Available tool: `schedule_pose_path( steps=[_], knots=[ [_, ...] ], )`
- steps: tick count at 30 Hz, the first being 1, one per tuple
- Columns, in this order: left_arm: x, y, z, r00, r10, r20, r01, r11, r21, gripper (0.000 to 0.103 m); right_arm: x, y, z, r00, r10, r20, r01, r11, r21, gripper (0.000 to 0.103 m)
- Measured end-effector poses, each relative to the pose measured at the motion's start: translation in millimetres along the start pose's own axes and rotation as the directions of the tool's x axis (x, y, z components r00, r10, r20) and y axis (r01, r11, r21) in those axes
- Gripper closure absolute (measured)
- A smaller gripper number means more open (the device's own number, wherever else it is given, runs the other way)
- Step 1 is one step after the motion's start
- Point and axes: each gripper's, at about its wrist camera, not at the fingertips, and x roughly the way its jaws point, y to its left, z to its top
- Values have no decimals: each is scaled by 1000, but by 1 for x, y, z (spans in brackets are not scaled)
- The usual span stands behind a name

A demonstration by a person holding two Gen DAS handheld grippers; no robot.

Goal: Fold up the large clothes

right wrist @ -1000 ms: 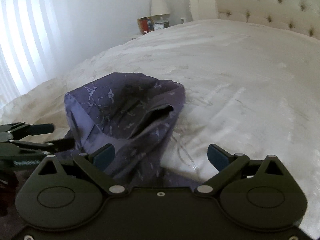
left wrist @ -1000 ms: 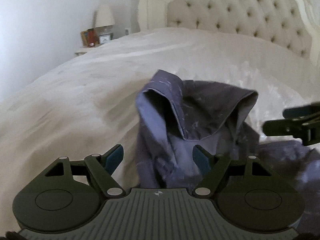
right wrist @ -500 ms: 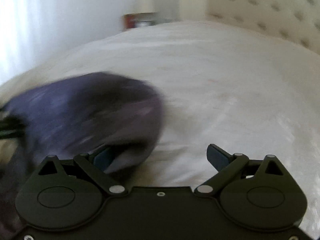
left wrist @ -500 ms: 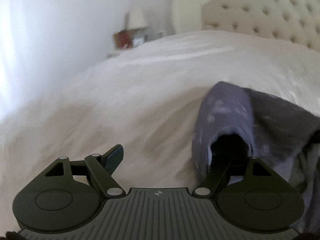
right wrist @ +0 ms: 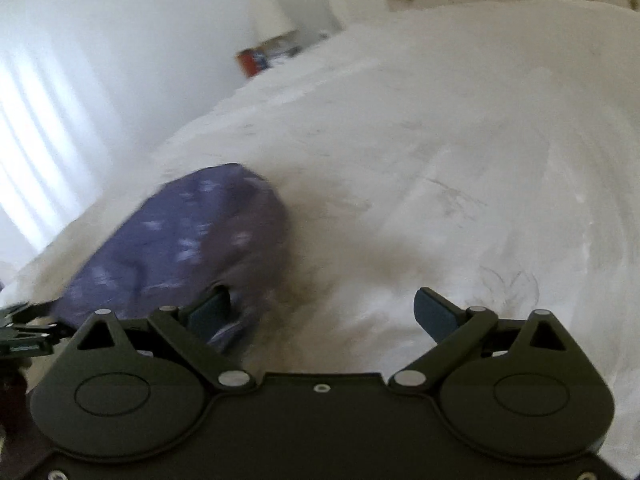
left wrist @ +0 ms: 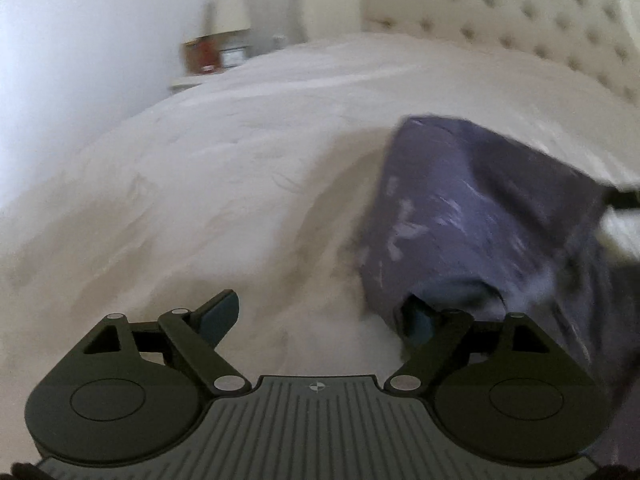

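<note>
A dark purple garment with pale marks (left wrist: pixel 472 216) lies bunched on the white bed, blurred by motion. In the left wrist view it is at the right, and its edge drapes over my right finger. My left gripper (left wrist: pixel 320 316) is open, with bare bed between the fingers. In the right wrist view the garment (right wrist: pixel 188 248) is at the left, hanging over my left finger. My right gripper (right wrist: pixel 324 312) is open. The left gripper (right wrist: pixel 24 320) shows at the left edge there. The right gripper's tip (left wrist: pixel 624 200) shows at the left wrist view's right edge.
The white bedspread (left wrist: pixel 200 200) fills most of both views. A tufted cream headboard (left wrist: pixel 520 20) stands at the far end. A nightstand with a lamp (left wrist: pixel 228 12) and small items is at the back left by a white wall.
Both grippers have swung apart: the garment went from between the left fingers to the right side, and in the right view shifted left. Both stayed open. The view is now blurred.
</note>
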Motion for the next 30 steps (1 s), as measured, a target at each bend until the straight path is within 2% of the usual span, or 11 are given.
schedule_pose_path(
  steps=[3,5,9,13,15,17,19,22,25,28,30],
  knots=[
    [-34,-3,-2,999,-39,10,39,998,41,18,-25,14,-8,998,54,-10,-55,996,-65,4],
    [-54,-9,3,994,-84,73,82,996,36,18,-36,20,-9,997,80,-1,-79,991,-105,4],
    [-81,-33,12,957,-190,217,186,982,39,18,-49,35,-7,990,126,64,-116,983,-143,4],
    [-65,-66,27,935,-243,260,227,970,91,18,-37,52,4,982,168,87,-152,974,-165,35],
    [-49,-74,31,933,-255,253,245,967,71,18,-29,58,7,977,193,88,-179,973,-146,39],
    [-29,-71,35,939,-252,235,251,967,35,18,-16,64,10,979,186,89,-171,974,-151,39],
    [-14,-65,33,957,-209,201,214,977,-4,18,-6,63,10,982,172,76,-160,976,-146,39],
    [11,-43,25,987,-107,117,118,989,-88,18,12,53,6,989,141,48,-136,985,-102,39],
    [34,-13,16,1000,-17,25,21,984,-180,18,26,38,-1,994,109,18,-108,993,-43,39],
    [47,18,-3,997,-71,-3,66,940,-336,15,40,23,-9,998,66,-25,-65,998,5,39],
    [47,19,-9,996,-81,22,84,938,-336,14,46,16,-13,997,56,-52,-55,998,33,39]
  ],
)
